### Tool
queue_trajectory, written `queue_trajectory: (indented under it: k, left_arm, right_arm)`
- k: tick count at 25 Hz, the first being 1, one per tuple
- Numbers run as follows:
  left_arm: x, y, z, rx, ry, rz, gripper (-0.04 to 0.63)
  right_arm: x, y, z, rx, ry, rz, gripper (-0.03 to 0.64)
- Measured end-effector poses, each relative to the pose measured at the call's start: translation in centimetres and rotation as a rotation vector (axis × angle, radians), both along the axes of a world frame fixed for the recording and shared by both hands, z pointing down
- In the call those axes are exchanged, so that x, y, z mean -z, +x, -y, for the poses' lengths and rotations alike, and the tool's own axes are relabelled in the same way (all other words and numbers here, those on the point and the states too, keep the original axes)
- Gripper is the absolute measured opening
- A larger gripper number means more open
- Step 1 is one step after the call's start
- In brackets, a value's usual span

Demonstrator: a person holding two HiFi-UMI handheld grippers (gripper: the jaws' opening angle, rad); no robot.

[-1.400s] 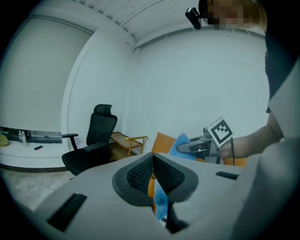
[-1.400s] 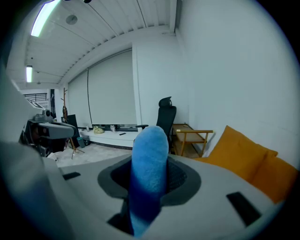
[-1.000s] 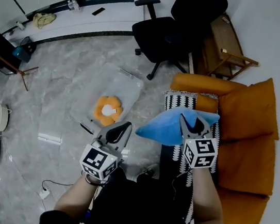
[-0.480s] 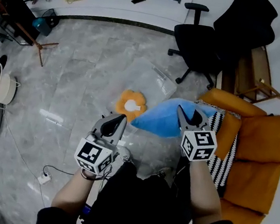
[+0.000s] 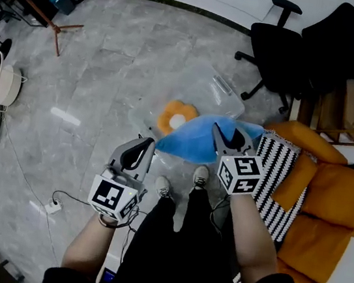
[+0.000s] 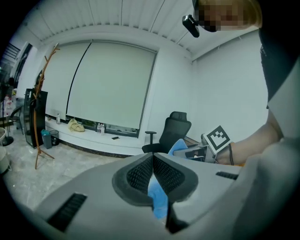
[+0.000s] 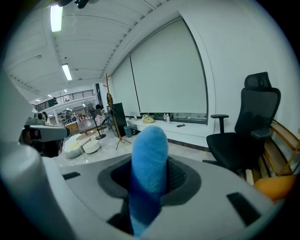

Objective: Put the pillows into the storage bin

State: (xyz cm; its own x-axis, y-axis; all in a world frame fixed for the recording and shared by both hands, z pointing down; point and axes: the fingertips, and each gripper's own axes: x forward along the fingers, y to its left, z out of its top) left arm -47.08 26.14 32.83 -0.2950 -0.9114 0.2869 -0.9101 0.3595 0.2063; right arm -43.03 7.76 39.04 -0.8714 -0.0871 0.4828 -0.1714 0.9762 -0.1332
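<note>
- Blue pillow point(image 5: 193, 140) hangs over the clear storage bin point(image 5: 226, 97). The right gripper point(image 5: 225, 138) is clamped on its thick edge, and the left gripper point(image 5: 141, 153) is pinched shut on a corner at 8 o'clock.
- Orange flower pillow point(image 5: 173, 114) lies in the bin, partly covered.
- Sofa point(image 5: 327, 193) sits at 3 o'clock, office chair point(image 5: 289, 55) at 1.

No legible text, brand, number or sign in any view. Only print seen: black-and-white square markers on the cubes of left gripper point(image 5: 142, 147) and right gripper point(image 5: 225, 135); patterns, not characters
</note>
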Motion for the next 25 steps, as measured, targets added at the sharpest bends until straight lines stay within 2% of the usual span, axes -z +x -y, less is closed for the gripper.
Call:
queue_trajectory:
  k: [8, 14, 17, 22, 23, 25]
  left_arm:
    - [-8.7, -2.4, 1.9, 0.133, -0.062, -0.082, 0.007]
    - [-16.8, -2.1, 3.3, 0.162, -0.159, -0.186, 0.007]
    - [-20.5, -1.5, 3.5, 0.184, -0.16, -0.23, 0.007]
    - [-25.7, -1.7, 3.5, 0.203, -0.135, -0.253, 0.007]
    - [-26.4, -1.6, 3.3, 0.204, -0.139, -0.261, 0.006]
    - [-27.1, -1.5, 2.8, 0.209, -0.142, -0.272, 0.006]
  right_arm:
    - [-10.7, -6.4, -0.9, 0.17, -0.049, -0.072, 0.14]
    - [-20.0, -9.0, -1.3, 0.26, -0.074, -0.134, 0.14]
    - [-24.5, -9.2, -1.7, 0.283, -0.082, -0.17, 0.141]
    - [-30.9, -10.2, -2.7, 0.306, -0.097, -0.215, 0.146]
    - [-32.1, -10.1, -3.0, 0.315, -0.099, -0.235, 0.16]
    - [-33.9, -9.7, -3.6, 0.333, -0.09, -0.283, 0.229]
